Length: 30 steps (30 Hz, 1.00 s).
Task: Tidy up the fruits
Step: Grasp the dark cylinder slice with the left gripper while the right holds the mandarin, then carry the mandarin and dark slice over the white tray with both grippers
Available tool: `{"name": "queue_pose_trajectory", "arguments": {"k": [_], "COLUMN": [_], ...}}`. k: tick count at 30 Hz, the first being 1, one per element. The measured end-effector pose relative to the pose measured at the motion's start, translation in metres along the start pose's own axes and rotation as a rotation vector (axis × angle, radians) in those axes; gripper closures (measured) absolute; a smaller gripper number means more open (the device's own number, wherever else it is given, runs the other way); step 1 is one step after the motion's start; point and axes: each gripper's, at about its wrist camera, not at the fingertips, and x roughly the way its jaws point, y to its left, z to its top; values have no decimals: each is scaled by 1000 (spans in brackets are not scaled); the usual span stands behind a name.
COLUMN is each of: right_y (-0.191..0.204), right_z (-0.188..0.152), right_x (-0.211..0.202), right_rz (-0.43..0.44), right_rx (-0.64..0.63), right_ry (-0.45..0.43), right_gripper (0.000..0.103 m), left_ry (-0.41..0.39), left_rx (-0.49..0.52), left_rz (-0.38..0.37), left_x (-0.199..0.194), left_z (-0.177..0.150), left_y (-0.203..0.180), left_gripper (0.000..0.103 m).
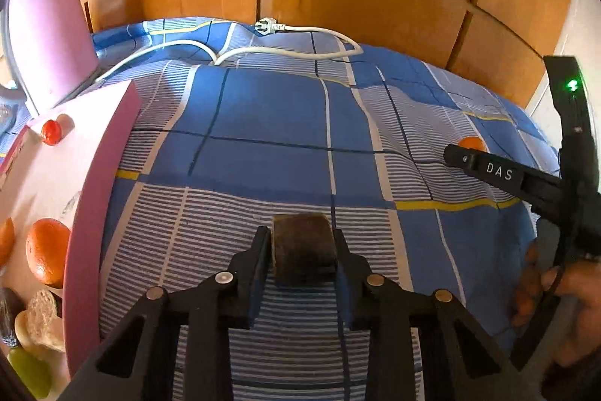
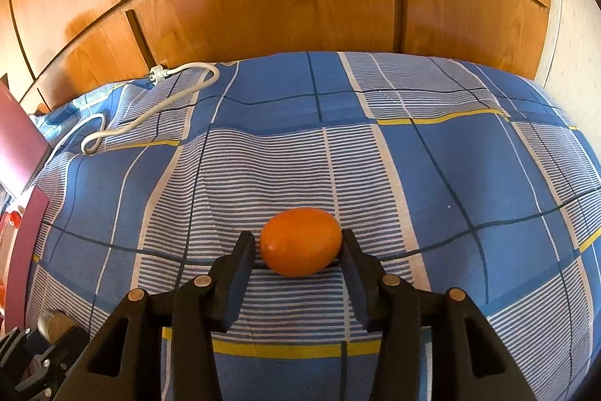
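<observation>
One blue plaid bedsheet [image 2: 263, 160]; wooden wardrobe [image 2: 263, 6] behind.

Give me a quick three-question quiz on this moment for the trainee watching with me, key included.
1. True or false: the left gripper is shut on a brown fruit.
2. Which fruit lies between the fingers of the right gripper? A) a banana B) an orange C) a green pear
3. Fill in: the white cable lies on the bedcover near the wooden ____.

Key: 1 true. 2 B; the orange rests on the bedcover, a gap shows on the left side, and contact on the right is unclear. 3 wardrobe.
</observation>
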Motion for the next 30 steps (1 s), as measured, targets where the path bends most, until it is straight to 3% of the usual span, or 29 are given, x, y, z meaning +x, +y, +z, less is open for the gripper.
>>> {"name": "queue_pose_trajectory", "arguments": {"k": [10, 22, 30], "right_y": [0, 35, 45], "right_z": [-2, -53, -77], "right_x": [-8, -52, -65], "right_rz": [-8, 95, 49], "right_rx": [10, -54, -113], "right_ry": [8, 35, 2], "right_gripper": [63, 63, 63], "left_ry": [-26, -29, -30], "left_rx": [6, -5, -8], "left_rz": [-4, -22, -18], "left_x": [2, 2, 2], "left_z": [-4, -3, -3], "left_y": [0, 3, 2], "left_gripper": [72, 72, 74]}}
